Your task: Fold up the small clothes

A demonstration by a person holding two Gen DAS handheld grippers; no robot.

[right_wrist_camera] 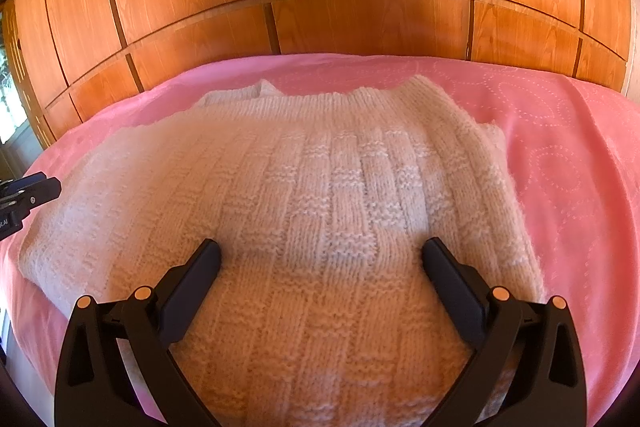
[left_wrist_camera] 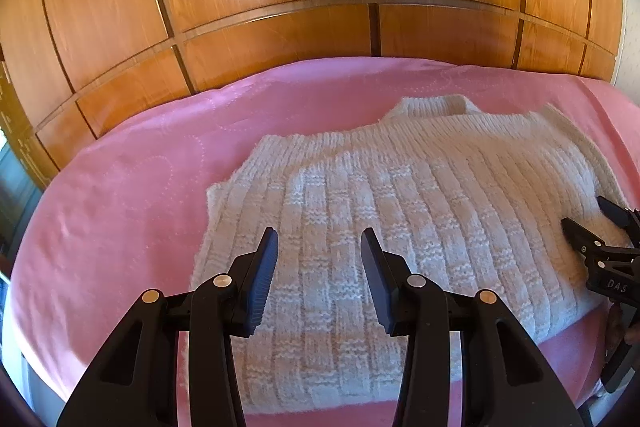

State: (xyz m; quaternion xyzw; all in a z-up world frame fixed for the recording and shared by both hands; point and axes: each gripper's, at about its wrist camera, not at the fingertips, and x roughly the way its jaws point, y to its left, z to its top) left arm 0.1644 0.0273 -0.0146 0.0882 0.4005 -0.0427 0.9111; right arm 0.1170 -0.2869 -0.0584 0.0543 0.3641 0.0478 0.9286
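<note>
One white ribbed knit sweater (left_wrist_camera: 400,187), flat on pink bedspread (left_wrist_camera: 120,195).

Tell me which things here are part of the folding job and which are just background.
Part of the job:
white knitted sweater
left gripper, jaws open
right gripper, jaws open

Background:
pink bedspread
wooden wardrobe doors

text: "DAS" | on: right tool (left_wrist_camera: 588,223) body | white letters
</note>
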